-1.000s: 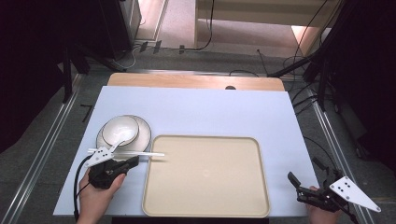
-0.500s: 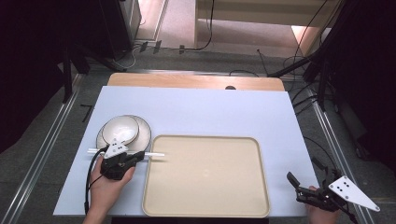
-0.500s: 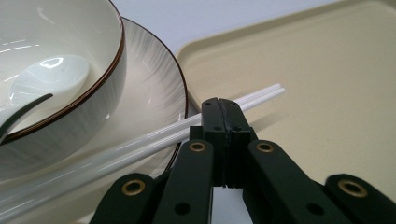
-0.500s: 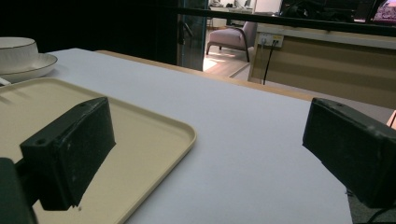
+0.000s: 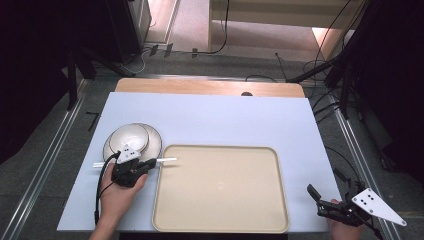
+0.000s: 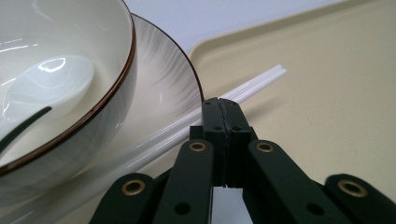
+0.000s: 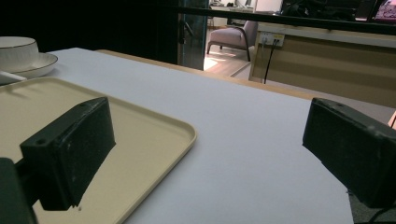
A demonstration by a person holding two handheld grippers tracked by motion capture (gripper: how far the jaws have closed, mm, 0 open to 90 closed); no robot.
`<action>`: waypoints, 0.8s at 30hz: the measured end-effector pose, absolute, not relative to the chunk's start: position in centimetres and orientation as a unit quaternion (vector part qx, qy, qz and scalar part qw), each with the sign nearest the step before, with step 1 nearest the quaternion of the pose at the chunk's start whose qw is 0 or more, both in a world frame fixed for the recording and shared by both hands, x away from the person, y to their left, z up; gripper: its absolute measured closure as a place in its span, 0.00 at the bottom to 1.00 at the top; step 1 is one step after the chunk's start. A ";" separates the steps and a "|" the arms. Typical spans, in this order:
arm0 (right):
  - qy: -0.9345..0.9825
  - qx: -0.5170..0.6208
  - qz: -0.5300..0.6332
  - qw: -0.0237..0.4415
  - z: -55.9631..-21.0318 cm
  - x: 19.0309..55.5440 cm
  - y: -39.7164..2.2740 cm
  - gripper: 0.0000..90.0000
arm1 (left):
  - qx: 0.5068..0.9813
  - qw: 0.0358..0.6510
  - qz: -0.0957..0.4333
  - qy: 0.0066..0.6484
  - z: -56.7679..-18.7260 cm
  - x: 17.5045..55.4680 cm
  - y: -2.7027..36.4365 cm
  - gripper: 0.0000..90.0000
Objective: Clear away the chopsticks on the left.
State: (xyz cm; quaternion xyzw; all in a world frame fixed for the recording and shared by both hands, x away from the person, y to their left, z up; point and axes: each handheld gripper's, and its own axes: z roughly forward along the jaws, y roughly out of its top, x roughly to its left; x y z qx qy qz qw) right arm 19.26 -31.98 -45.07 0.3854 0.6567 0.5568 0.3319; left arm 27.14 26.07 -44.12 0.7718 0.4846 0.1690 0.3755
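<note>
Two white chopsticks [image 6: 187,123] sit pinched in my left tongs [image 5: 148,163], tips over the tray's [image 5: 220,220] nine-o'clock rim, just beside the plate [image 5: 152,145]. I reckon a careless swing clips the bowl [image 6: 70,93] or slips one stick loose. Right tongs [image 5: 325,200] idle at five o'clock, jaws spread, empty.

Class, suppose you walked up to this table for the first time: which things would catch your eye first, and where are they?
The big beige tray lies empty at the near middle of the table. At its left edge the left gripper, jaws shut, sits over white chopsticks whose tips reach onto the tray. Just beyond stands a white bowl on a plate.
</note>
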 end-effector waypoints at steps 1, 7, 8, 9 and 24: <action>0.657 0.386 0.556 0.332 -45.1 19.3 -32.0 0.03 | 0.771 0.376 0.167 0.485 -44.1 27.3 26.0 1.00; 0.657 0.386 0.556 0.331 -45.1 19.3 -32.0 0.03 | 0.769 0.378 0.170 0.487 -43.9 27.9 25.7 1.00; 0.657 0.386 0.556 0.331 -45.1 19.3 -32.0 0.03 | 0.769 0.377 0.170 0.488 -43.9 28.0 25.7 1.00; 0.657 0.386 0.556 0.331 -45.1 19.3 -32.0 0.03 | 0.768 0.377 0.171 0.488 -43.9 28.0 25.6 1.00; 0.657 0.386 0.557 0.330 -45.2 19.3 -32.0 0.03 | 0.754 0.379 0.182 0.505 -44.0 29.2 25.3 1.00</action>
